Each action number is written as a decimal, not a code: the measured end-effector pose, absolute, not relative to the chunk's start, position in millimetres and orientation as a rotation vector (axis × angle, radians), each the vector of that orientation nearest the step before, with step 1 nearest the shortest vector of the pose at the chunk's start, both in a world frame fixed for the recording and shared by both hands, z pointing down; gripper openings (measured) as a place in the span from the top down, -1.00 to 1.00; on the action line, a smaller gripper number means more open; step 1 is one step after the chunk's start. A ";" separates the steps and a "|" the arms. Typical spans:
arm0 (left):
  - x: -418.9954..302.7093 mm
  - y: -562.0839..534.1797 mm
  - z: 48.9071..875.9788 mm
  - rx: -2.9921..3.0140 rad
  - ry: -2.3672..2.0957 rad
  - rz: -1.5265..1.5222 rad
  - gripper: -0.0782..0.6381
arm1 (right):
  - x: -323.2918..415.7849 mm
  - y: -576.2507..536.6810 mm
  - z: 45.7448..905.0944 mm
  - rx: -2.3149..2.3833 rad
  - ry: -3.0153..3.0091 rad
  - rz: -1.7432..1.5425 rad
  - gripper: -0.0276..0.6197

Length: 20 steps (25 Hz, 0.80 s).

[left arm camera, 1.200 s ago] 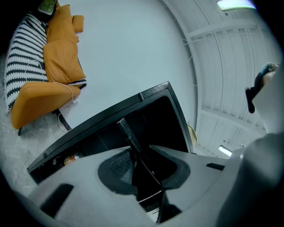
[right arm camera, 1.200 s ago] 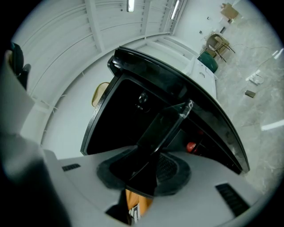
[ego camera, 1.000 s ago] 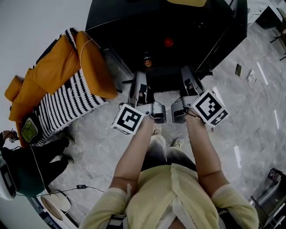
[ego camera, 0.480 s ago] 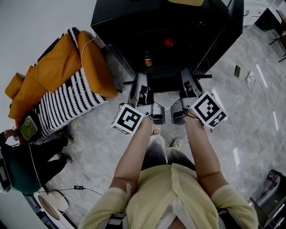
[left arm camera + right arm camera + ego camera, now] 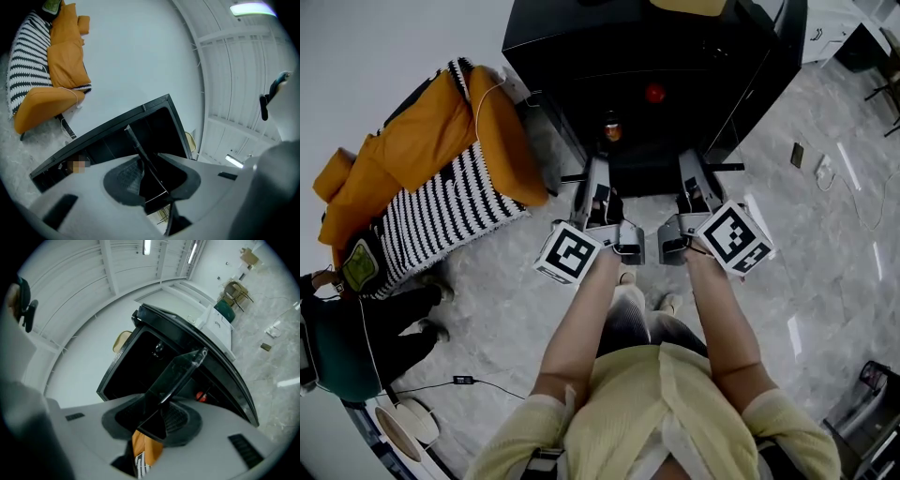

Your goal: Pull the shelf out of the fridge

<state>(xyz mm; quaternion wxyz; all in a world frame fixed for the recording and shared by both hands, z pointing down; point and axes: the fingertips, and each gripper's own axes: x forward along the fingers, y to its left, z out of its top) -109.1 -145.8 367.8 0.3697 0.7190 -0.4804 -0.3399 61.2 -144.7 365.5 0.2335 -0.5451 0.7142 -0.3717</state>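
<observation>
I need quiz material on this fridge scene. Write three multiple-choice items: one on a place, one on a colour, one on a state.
1. In the head view, the orange cushion lies:
A. left of the fridge
B. on top of it
C. inside it

2. The fridge is:
A. white
B. black
C. red

3. The left hand-held gripper and the right hand-held gripper are:
A. both open and empty
B. both shut on the shelf
C. both shut on the cushion

Answers: 1 A, the cushion sits on the striped seat beside the fridge. 2 B, its body and inside are dark. 3 B, each gripper view shows the shelf between its jaws.
</observation>
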 end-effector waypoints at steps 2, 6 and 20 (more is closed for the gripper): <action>-109.0 -143.3 366.4 1.847 -1.230 -0.885 0.51 | 61.1 -143.7 362.4 -1.494 1.979 -1.007 0.58; -107.6 -140.2 365.0 1.846 -1.232 -0.889 0.52 | 62.6 -141.1 362.0 -1.494 1.988 -1.006 0.58; -103.5 -119.0 352.9 1.887 -1.271 -0.877 0.52 | 70.9 -121.2 349.9 -1.461 2.012 -0.993 0.57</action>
